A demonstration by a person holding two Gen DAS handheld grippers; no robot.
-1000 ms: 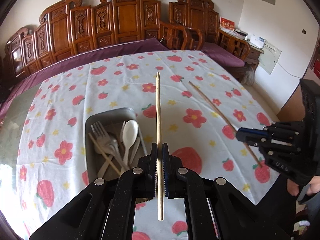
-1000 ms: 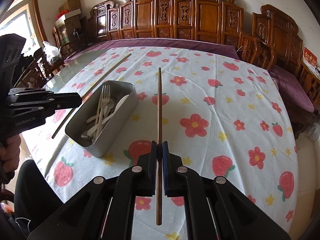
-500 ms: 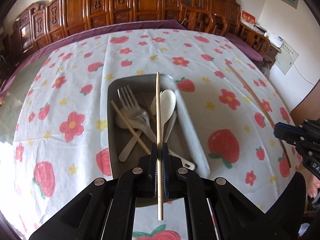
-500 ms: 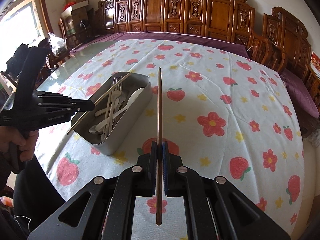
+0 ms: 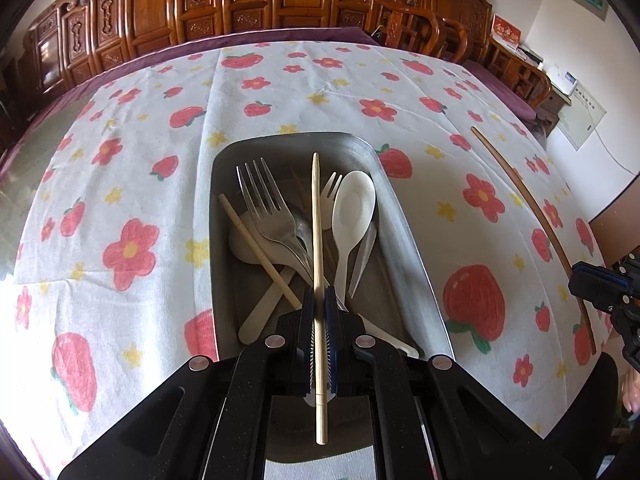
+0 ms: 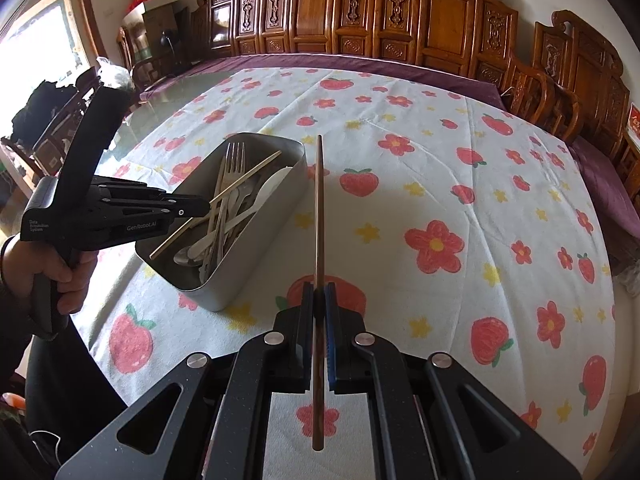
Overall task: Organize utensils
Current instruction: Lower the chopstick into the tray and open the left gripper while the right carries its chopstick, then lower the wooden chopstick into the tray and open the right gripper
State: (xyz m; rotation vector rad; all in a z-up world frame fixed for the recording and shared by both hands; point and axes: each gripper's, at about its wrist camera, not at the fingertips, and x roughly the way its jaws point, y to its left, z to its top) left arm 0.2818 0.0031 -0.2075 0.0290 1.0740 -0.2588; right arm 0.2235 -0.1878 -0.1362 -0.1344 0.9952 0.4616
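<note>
Pale chopstick (image 5: pixel 318 240), slim, straight, round-tipped

My left tool (image 5: pixel 319 308) pinches a pale chopstick (image 5: pixel 318 240) right over the tin (image 5: pixel 404 232) with forks (image 5: pixel 268 216) and a spoon (image 5: pixel 354 208).

bright daylight, both views sharp. window (image 6: pixel 36 44) at left of right wrist view blown out. soft shadows on tablecloth (image 6: pixel 440 184). heavy fisheye bending, dark vignette corners.
</note>
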